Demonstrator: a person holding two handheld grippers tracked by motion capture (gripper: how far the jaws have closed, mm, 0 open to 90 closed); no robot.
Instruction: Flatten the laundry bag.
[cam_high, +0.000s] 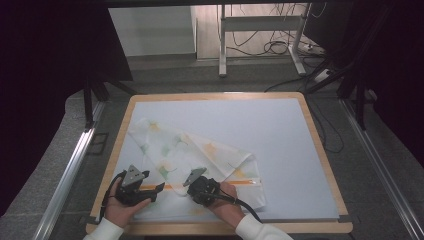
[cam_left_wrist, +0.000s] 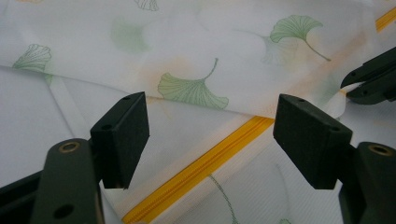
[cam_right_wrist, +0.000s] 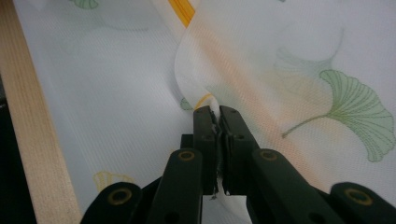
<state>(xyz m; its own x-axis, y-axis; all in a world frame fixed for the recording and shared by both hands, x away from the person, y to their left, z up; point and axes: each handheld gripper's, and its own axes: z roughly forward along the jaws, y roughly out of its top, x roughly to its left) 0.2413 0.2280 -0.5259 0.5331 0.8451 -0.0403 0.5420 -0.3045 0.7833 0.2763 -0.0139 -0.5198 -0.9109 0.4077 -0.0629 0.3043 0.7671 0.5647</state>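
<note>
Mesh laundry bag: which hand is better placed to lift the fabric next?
Probably the right. The right gripper has its jaws pinched on a fold of the mesh laundry bag, while the left gripper hangs open over the yellow zipper, holding nothing.

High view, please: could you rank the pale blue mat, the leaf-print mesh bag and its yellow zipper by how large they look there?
1. Pale blue mat, covering most of the wooden board.
2. Leaf-print mesh bag, lying folded on the mat's near left part.
3. Yellow zipper, a thin strip along the bag, partly hidden by the right tongs.
</note>
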